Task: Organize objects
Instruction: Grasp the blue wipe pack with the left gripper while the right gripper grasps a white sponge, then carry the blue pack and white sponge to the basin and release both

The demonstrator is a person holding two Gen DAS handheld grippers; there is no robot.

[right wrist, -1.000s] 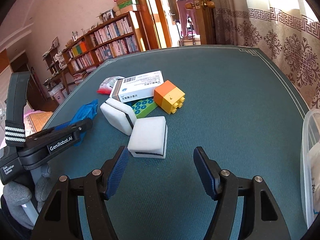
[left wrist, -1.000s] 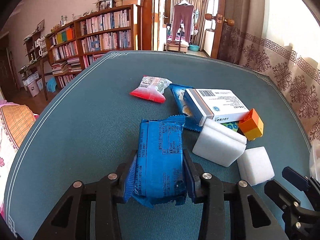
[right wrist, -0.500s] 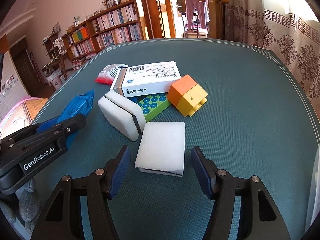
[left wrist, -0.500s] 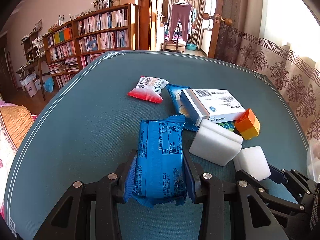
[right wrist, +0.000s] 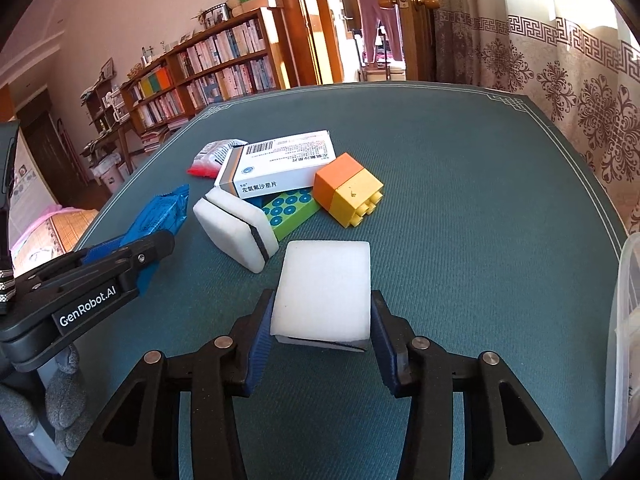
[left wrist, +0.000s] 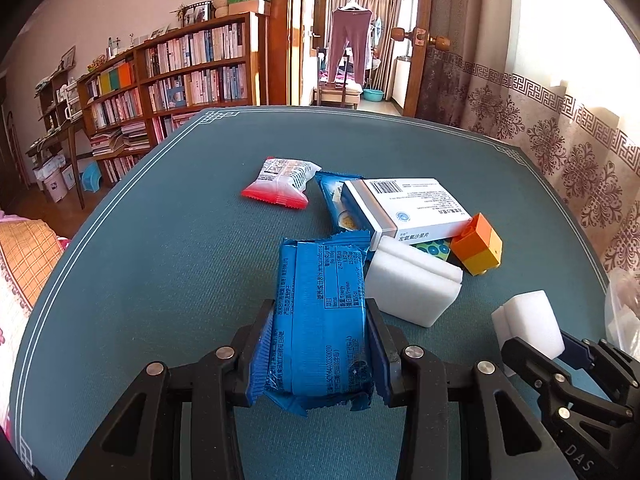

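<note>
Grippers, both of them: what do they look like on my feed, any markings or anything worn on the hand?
Both are matte black plastic with angular cut-out linkages, silver pivot screws and ribbed blue pads lining the jaws. The left gripper carries white "GenRobot.AI" lettering on its side in the right wrist view, with a black-and-white striped strap and a grey glove behind it. The right gripper shows partial white "DAS" lettering in the left wrist view.

The left gripper (left wrist: 318, 354) points forward and downward over the table, its 2 blue-padded fingers (left wrist: 262, 354) clamped against the sides of a blue snack packet (left wrist: 320, 320). The right gripper (right wrist: 320, 332) sits just to its right at a similar downward tilt; its jaws have just been closing, and the pads now meet both sides of a white sponge block (right wrist: 324, 288).
</note>
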